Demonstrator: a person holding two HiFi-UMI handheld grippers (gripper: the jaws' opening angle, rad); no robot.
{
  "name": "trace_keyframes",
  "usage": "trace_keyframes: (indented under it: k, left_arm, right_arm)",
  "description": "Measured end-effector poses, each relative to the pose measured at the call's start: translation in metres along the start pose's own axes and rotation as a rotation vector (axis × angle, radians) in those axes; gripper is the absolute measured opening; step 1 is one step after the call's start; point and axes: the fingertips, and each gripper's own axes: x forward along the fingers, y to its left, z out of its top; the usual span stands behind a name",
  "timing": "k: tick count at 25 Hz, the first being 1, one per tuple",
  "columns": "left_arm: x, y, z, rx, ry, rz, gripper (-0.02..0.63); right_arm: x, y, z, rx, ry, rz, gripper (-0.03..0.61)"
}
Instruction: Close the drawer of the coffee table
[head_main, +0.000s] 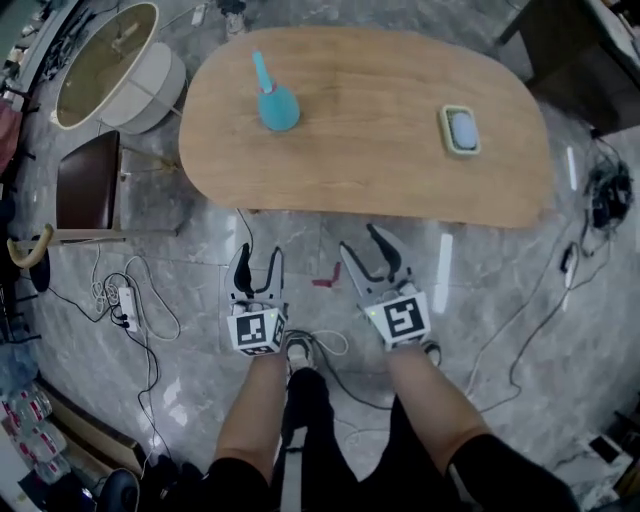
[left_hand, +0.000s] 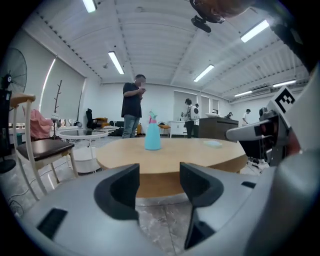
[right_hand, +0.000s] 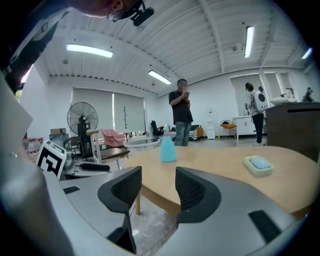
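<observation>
We're holding left claw (head_main: 261, 252) and right claw (head_main: 360, 240) spread and empty, side by side just short of the worktop (head_main: 370, 140) near edge, both pointing at it. We're seeing no drawer sticking out under that edge, so it's probably sitting flush dead ahead, with right claw slightly nearer

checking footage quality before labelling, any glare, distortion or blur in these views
Head view: sharp, white glare streaks on the polished floor, fisheye bending toward the edges. Left gripper view: heavy fisheye with dark corners, ceiling strip lights blown out, the left gripper near the lens slightly soft. Right gripper view: same round vignette, coffee table evenly lit.
</observation>
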Motion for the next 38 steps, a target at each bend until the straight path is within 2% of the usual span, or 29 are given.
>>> trace_keyframes:
  k: [5,11,16,22,29,33,36,38]
  left_arm:
    - [-0.022,-0.027,0.078,0.017,-0.005,-0.019,0.235]
    - [-0.056,-0.062,0.168,0.067,0.012,-0.082,0.235]
    - [-0.075,-0.098,0.249,0.085,-0.023,-0.129,0.235]
    - [-0.089,-0.158,0.358,0.104,-0.102,-0.202,0.235]
    - [-0.115,-0.219,0.443,0.123,-0.144,-0.249,0.235]
    - [-0.115,-0.266,0.489,0.180,-0.164,-0.253,0.235]
    - [-0.115,-0.303,0.523,0.196,-0.199,-0.253,0.235]
    - [-0.127,-0.324,0.541,0.174,-0.224,-0.249,0.235]
  right_arm:
    - [-0.038,-0.026,0.088,0.004,-0.045,-0.046,0.187]
    - [-0.099,-0.037,0.167,0.008,-0.016,-0.056,0.187]
    - [-0.154,-0.050,0.241,0.012,-0.028,-0.064,0.187]
    - [-0.217,-0.079,0.332,-0.043,-0.101,-0.086,0.187]
    - [-0.312,-0.121,0.404,-0.083,-0.159,-0.176,0.187]
    - [-0.359,-0.170,0.430,-0.032,-0.185,-0.257,0.187]
    - [-0.392,-0.203,0.453,-0.019,-0.234,-0.268,0.187]
    - [-0.419,-0.215,0.461,-0.027,-0.242,-0.267,0.187]
